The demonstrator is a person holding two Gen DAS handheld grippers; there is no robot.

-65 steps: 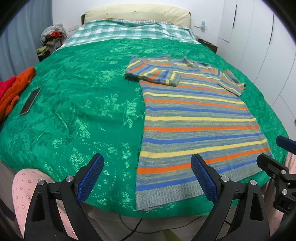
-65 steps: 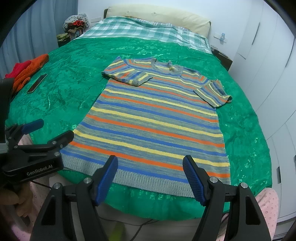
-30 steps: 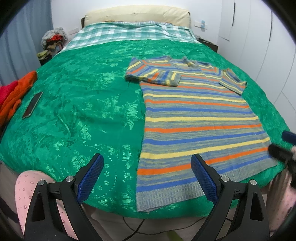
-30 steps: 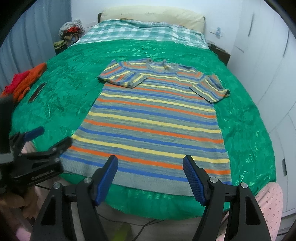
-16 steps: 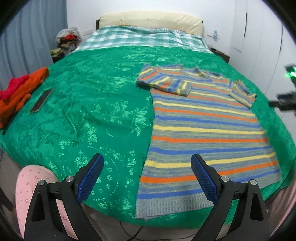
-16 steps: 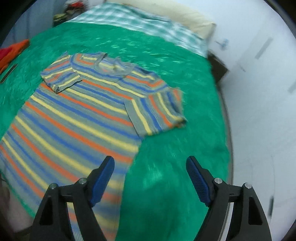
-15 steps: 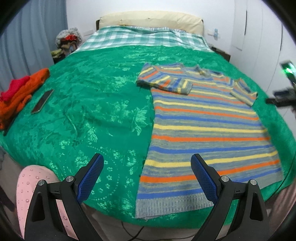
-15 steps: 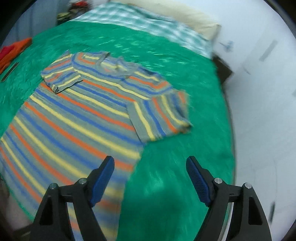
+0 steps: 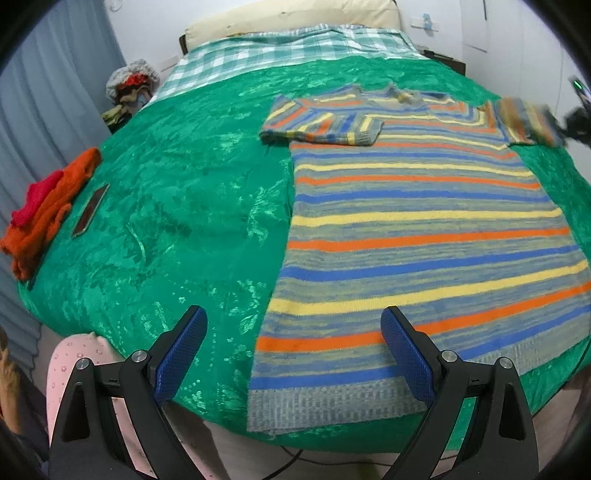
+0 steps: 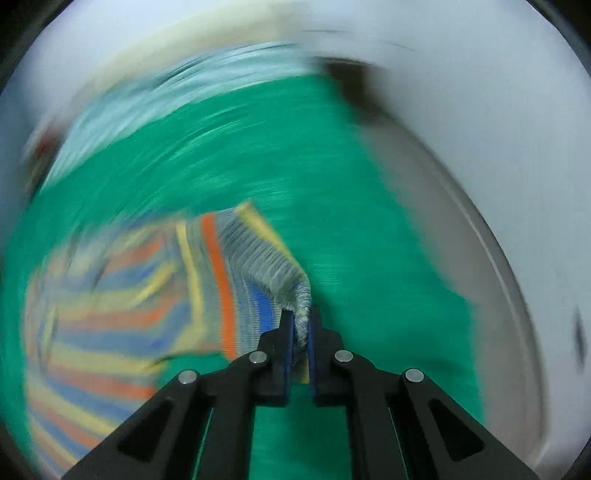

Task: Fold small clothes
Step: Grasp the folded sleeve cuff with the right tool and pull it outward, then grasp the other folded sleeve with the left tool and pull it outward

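Observation:
A striped knit sweater (image 9: 417,229) in grey, blue, yellow and orange lies flat on the green bedspread (image 9: 177,192), hem nearest me. Its left sleeve (image 9: 321,125) is folded over the chest. My left gripper (image 9: 293,347) hovers open over the hem's left corner, touching nothing. My right gripper (image 10: 301,325) is shut on the grey cuff of the right sleeve (image 10: 269,266), lifting it off the bedspread (image 10: 369,258); that view is motion-blurred. In the left wrist view the lifted sleeve (image 9: 524,122) shows blurred at the far right, with the right gripper's dark body (image 9: 578,118) beside it.
An orange and red garment (image 9: 44,206) and a dark phone (image 9: 90,210) lie at the bed's left edge. A checked sheet (image 9: 288,48) and a cream pillow (image 9: 288,14) are at the head. White cabinet doors (image 9: 517,33) stand right. A cable (image 9: 291,452) hangs below the bed's front edge.
The right gripper swung to the right sleeve, closed on its cuff and raised it. The left gripper moved closer and lower toward the hem, still open.

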